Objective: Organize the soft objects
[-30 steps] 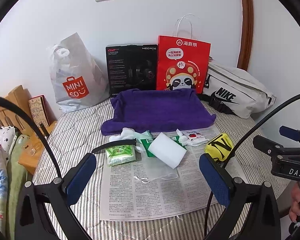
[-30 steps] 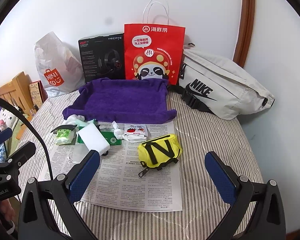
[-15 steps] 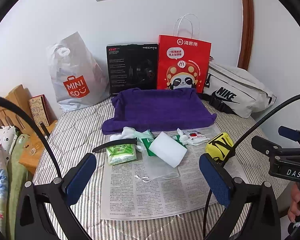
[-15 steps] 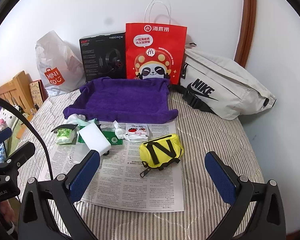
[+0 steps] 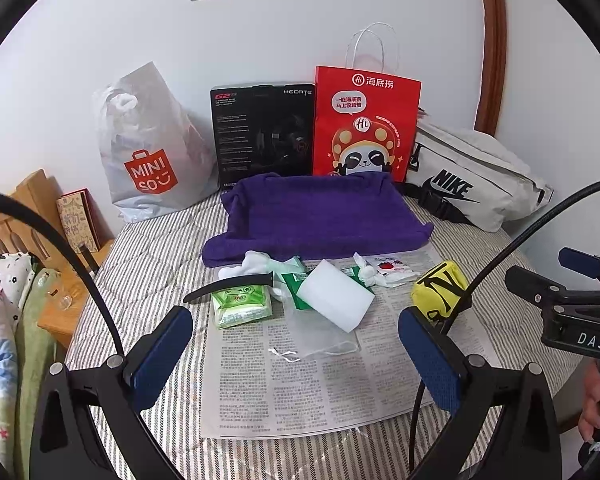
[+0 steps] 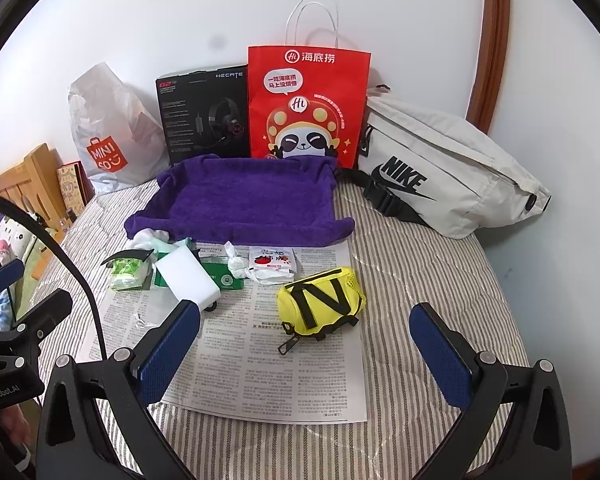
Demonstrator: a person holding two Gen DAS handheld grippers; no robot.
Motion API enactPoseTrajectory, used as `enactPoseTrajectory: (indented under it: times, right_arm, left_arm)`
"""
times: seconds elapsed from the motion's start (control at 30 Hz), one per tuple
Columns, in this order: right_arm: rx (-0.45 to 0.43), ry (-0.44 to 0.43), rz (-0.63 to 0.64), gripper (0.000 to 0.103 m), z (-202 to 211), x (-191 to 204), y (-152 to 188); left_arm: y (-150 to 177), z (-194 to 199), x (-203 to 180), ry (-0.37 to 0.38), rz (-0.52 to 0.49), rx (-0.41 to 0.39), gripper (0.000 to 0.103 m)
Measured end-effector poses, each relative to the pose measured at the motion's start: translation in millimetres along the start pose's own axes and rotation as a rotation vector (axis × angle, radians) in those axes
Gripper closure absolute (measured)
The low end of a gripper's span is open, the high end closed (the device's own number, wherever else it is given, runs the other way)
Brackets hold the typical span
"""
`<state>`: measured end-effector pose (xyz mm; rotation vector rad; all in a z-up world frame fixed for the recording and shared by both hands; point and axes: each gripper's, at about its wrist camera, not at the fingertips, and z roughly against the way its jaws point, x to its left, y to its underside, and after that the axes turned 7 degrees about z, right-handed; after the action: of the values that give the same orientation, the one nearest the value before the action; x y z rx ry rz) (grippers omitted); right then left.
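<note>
A newspaper (image 5: pixel 320 380) (image 6: pixel 268 364) lies on the striped bed with soft items along its far edge: a green tissue pack (image 5: pixel 241 305) (image 6: pixel 130 273), a white sponge block (image 5: pixel 336 295) (image 6: pixel 188 277), a small red-printed packet (image 5: pixel 388 269) (image 6: pixel 271 261), white crumpled cloth (image 5: pixel 256 261) and a yellow pouch (image 5: pixel 440 286) (image 6: pixel 320 305). Behind them sits a purple towel tray (image 5: pixel 312 216) (image 6: pixel 240 204). My left gripper (image 5: pixel 296 354) is open, hovering over the newspaper short of the sponge. My right gripper (image 6: pixel 306 350) is open, just short of the yellow pouch.
Against the wall stand a Miniso plastic bag (image 5: pixel 148 148), a black headset box (image 5: pixel 262 132), a red panda paper bag (image 5: pixel 364 124) and a white Nike bag (image 6: pixel 444 172). A wooden headboard (image 5: pixel 20 216) and bedding lie left. A hand (image 5: pixel 598 404) shows at right.
Both views have shifted very slightly; the scene sits a touch higher and closer. No object has moved and both grippers have stayed open.
</note>
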<state>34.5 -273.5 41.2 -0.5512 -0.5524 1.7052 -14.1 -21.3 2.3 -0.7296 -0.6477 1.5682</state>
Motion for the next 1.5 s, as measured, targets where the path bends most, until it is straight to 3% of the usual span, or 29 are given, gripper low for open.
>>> enactPoseTrajectory:
  times: [0.9,1.1,1.5]
  right_arm:
    - [-0.007,-0.017,-0.014,0.000,0,-7,1]
    - [-0.006,-0.033,-0.025,0.000,-10,-11,0]
    - [0.092,-0.015,-0.027,0.000,-62,-19,9]
  left_arm:
    - [0,-5,2,-0.019,-0.003,-0.001,0.000]
    - [1,-22,11,-0.022,0.003,0.026,0.000]
    - [9,-82,59,-0.028,0.100,0.113,0.000]
